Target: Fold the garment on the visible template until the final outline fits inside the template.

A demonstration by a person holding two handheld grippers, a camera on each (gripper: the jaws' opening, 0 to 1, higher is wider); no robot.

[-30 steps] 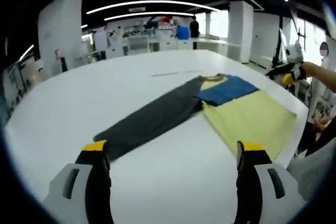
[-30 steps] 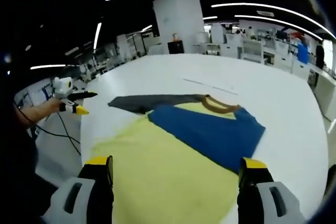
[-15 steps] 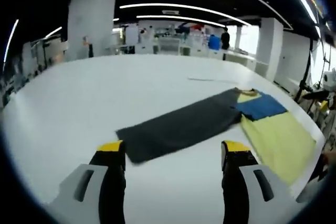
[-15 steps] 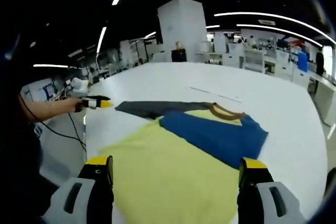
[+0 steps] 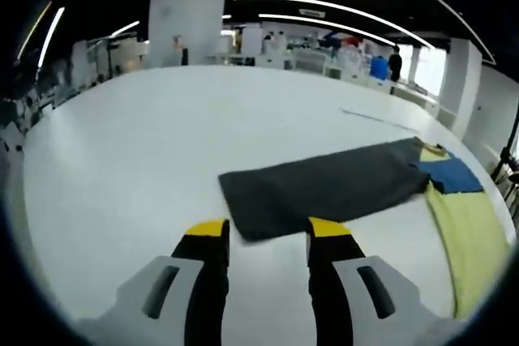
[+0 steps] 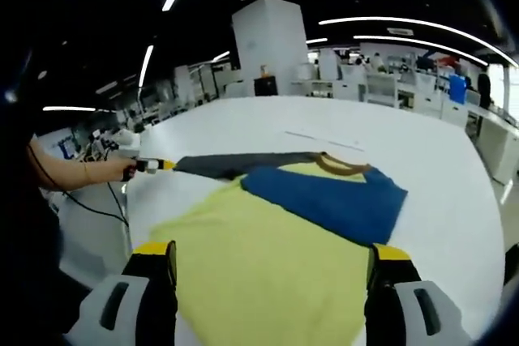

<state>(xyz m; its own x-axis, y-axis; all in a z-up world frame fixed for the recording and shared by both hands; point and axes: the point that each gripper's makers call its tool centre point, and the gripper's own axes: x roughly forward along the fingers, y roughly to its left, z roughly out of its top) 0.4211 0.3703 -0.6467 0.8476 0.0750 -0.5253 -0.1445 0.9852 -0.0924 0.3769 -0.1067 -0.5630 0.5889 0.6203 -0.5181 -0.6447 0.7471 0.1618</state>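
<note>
White counter point(image 5: 122, 143) carries yellow shirt point(image 6: 268, 265), grey part point(image 5: 324, 188) spread flat. Left gripper point(image 5: 266, 237) fingers part-closed, empty; right gripper point(image 6: 272, 261) fingers released.

Yellow body of the garment point(image 5: 474, 237) cut by the left gripper view's edge (right side) — hem unseen.

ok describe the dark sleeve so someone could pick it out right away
On the big white table lies a yellow garment with a blue sleeve folded across it. The dark sleeve is the long charcoal strip stretching flat away from the collar, the only grey part, with the left gripper at its end.
</note>
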